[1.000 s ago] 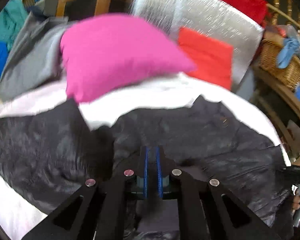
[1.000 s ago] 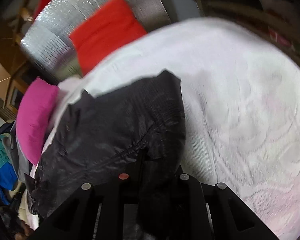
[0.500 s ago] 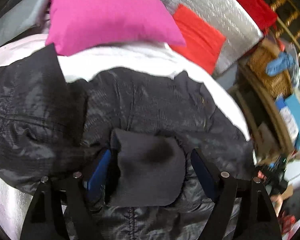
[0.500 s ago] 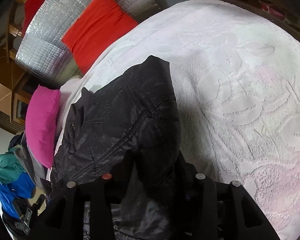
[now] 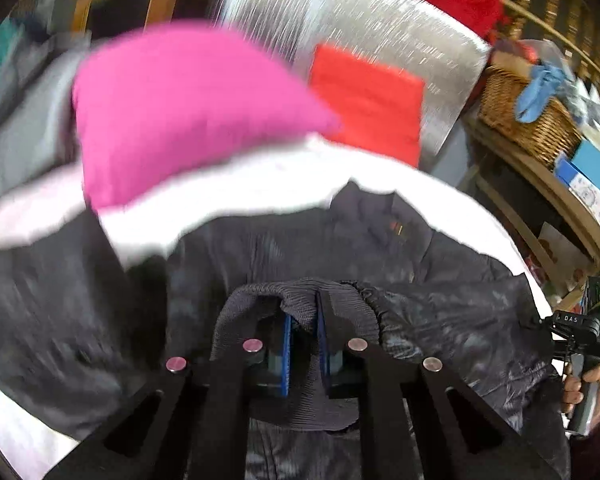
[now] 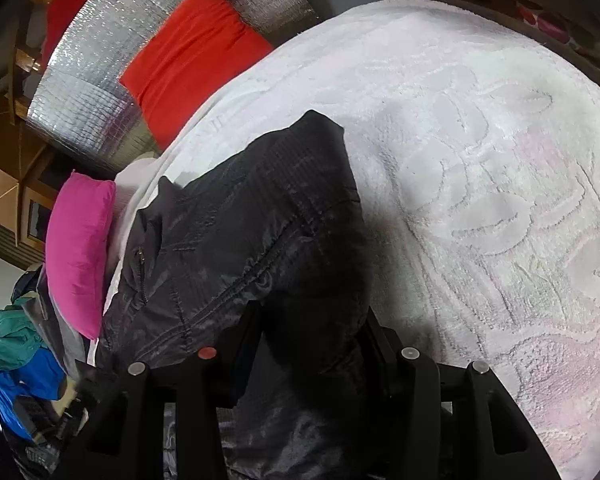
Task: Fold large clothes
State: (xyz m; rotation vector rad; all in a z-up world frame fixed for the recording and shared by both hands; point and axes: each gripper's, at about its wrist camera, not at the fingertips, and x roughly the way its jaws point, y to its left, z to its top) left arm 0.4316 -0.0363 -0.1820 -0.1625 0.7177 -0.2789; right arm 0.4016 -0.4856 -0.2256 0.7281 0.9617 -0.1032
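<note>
A large black quilted jacket (image 5: 380,256) lies spread on a white bedspread (image 5: 260,184). My left gripper (image 5: 303,320) is shut on the jacket's ribbed knit cuff (image 5: 300,300), which bunches over the blue pads. In the right wrist view the jacket (image 6: 236,232) drapes over my right gripper (image 6: 300,340), whose fingers are hidden under the dark fabric. The right gripper and the hand holding it also show in the left wrist view (image 5: 580,344) at the jacket's right edge.
A pink pillow (image 5: 180,112) and a red pillow (image 5: 372,100) lie at the head, before a silver foil panel (image 5: 360,20). A wicker basket (image 5: 528,120) stands on a shelf at right. Grey, teal and blue clothes (image 6: 16,360) pile at the left.
My left gripper was open around the knit cuff half a second ago and is now shut on it, raised and pulled back. The right gripper stays under the jacket's edge.
</note>
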